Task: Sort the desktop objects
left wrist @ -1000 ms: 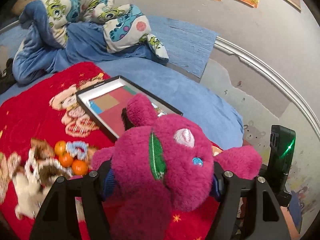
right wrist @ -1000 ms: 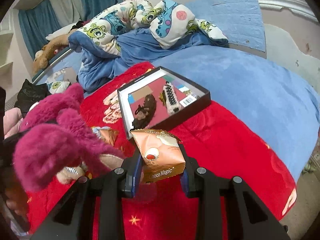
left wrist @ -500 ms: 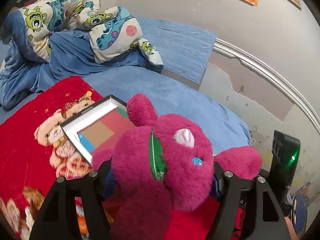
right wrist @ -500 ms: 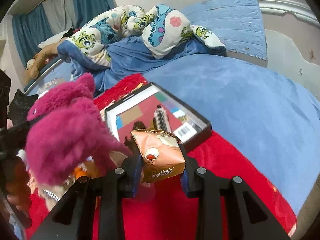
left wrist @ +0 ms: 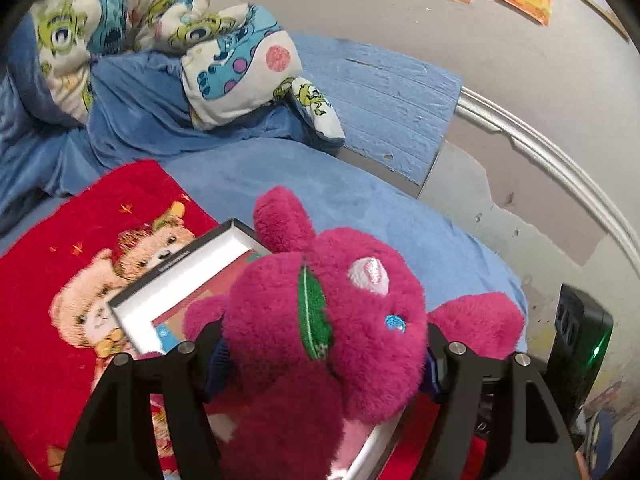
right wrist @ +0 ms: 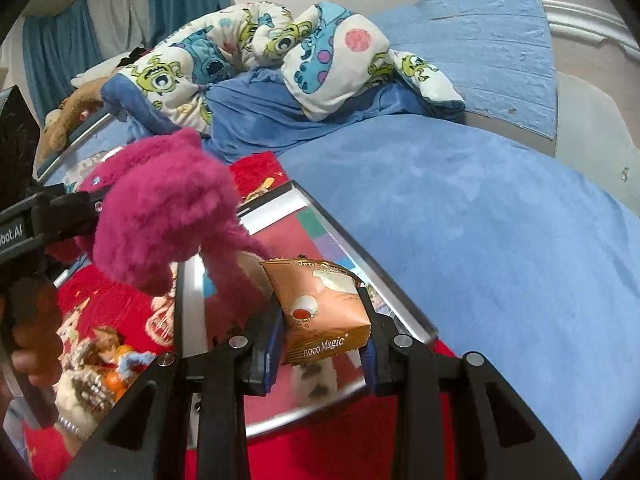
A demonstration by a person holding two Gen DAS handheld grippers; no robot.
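My left gripper is shut on a magenta plush bear and holds it over the shallow black box that lies on the red blanket. The bear also shows at the left of the right wrist view, above the box. My right gripper is shut on an orange Choco Magic snack packet, held just above the box's near part. The box contents are mostly hidden by the bear and the packet.
A red cartoon blanket lies on a blue bedspread. A rumpled monster-print quilt is piled at the back. Small oranges and a blue item lie on the blanket left of the box. A wall rises behind the bed.
Both grippers have moved forward toward the box with their loads; the bear now hangs over the box and the packet is above its near edge.
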